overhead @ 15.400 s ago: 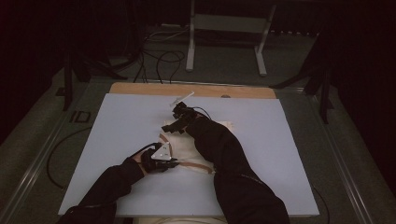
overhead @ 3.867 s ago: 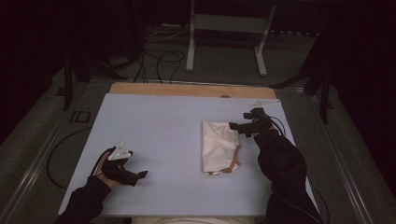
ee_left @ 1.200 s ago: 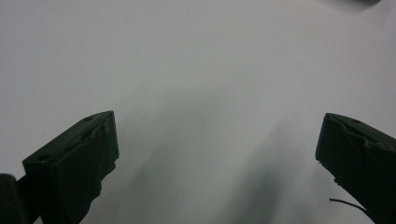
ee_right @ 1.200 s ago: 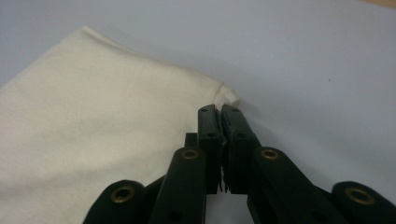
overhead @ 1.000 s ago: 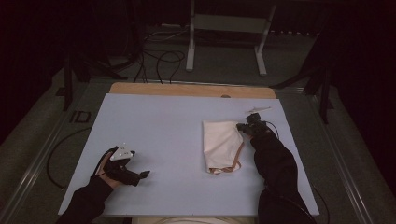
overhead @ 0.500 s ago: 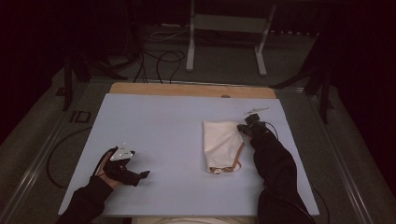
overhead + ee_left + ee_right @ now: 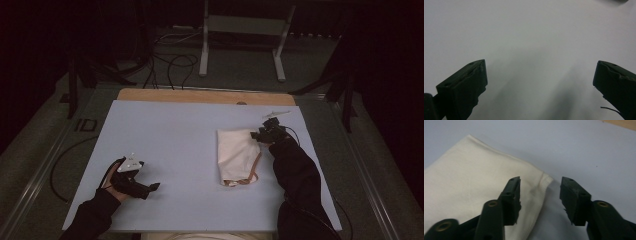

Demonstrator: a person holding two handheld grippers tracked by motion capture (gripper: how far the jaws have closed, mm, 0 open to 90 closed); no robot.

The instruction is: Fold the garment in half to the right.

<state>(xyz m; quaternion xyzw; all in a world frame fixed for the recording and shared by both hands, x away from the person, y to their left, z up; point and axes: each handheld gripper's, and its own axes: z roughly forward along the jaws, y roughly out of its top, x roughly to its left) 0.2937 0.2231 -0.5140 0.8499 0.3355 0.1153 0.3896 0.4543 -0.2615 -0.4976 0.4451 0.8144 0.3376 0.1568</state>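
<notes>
R gripper (image 7: 540, 190) was at the far-right corner of the cloth (image 7: 237, 152), jaws apart and just been opening, nothing pinched. In the right gripper view one jaw sat over the cloth's hemmed corner, the other over bare table (image 7: 170, 135); corner lay flat between them, pads not pressing on it. Cloth was folded, cream w/ an orange-brown trim at the near end, lying right of centre on the table. From the high view I had the R gripper (image 7: 267, 131) just beside the cloth's far edge. L gripper (image 7: 142, 186) was well apart, near-left on the table, jaws wide open, empty; in the left gripper view (image 7: 540, 82) just bare surface between them.
</notes>
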